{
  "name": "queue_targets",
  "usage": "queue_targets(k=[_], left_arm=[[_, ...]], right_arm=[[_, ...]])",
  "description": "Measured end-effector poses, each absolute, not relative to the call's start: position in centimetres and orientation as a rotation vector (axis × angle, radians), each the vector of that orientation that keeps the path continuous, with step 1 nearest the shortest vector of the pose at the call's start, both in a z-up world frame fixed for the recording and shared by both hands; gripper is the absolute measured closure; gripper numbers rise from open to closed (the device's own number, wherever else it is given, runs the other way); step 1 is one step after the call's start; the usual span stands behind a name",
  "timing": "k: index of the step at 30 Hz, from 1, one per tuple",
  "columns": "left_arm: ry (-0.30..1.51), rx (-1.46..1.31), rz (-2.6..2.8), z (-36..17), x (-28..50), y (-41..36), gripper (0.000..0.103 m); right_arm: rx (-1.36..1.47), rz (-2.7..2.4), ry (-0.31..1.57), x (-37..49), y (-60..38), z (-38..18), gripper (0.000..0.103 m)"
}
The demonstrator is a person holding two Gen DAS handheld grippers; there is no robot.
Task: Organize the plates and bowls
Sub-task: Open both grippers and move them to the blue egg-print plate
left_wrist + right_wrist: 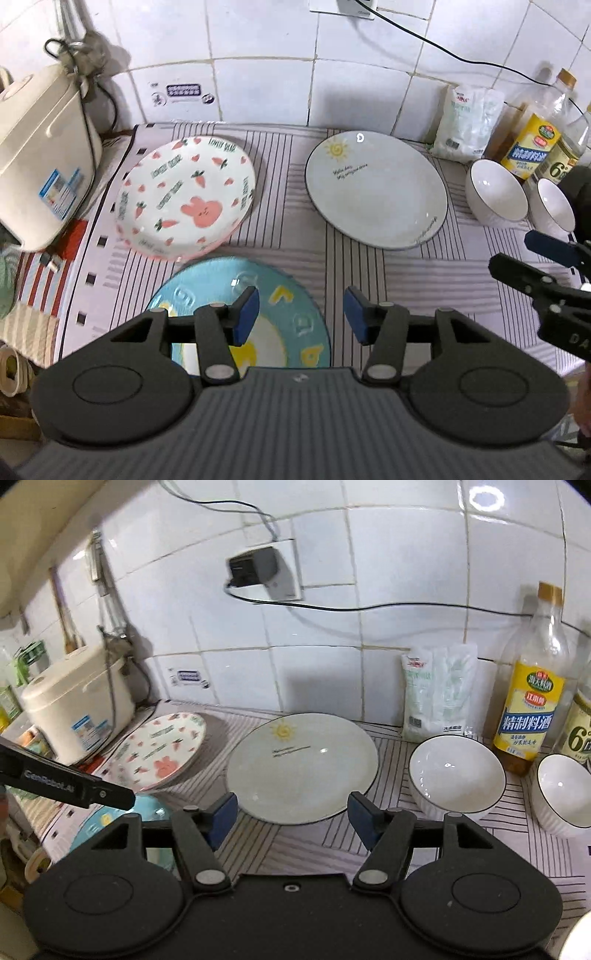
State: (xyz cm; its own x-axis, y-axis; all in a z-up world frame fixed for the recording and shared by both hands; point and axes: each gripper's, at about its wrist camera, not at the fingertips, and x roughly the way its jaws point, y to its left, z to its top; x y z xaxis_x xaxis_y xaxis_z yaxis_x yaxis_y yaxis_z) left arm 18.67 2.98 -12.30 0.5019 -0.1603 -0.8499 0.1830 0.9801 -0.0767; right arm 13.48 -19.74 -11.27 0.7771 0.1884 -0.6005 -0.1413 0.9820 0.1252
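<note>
A blue letter plate [280,295] lies at the counter's front, right under my open, empty left gripper [301,317]. A carrot-and-bunny plate [184,195] rests tilted behind it at the left, its front edge on the blue plate. A pale plate with a sun [376,188] lies flat at centre. Two white bowls [495,192] [556,210] stand at the right. My right gripper [291,819] is open and empty, just in front of the sun plate [301,768]. The bowls [456,771] [561,790] are to its right. The bunny plate [162,749] and blue plate [147,808] are to its left.
A cream rice cooker [40,155] stands at the far left. A white bag [467,122] and oil bottles [535,136] stand against the tiled wall at the right. A cable [369,607] runs along the wall. A striped cloth [288,243] covers the counter.
</note>
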Motion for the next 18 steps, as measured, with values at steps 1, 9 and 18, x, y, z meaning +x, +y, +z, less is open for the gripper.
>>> queue_targets(k=[1, 9, 18], left_arm=[[1.025, 0.023, -0.205, -12.3, 18.2, 3.3, 0.053], [1.014, 0.047, -0.197, -12.5, 13.9, 4.6, 0.052], [1.04, 0.013, -0.157, -13.6, 10.8, 6.5, 0.052]], right_arm=[[0.07, 0.187, 0.659, 12.9, -19.4, -10.9, 0.032], [0.039, 0.255, 0.657, 9.5, -16.7, -10.0, 0.031], [0.042, 0.355, 0.645, 7.3, -13.9, -12.0, 0.031]])
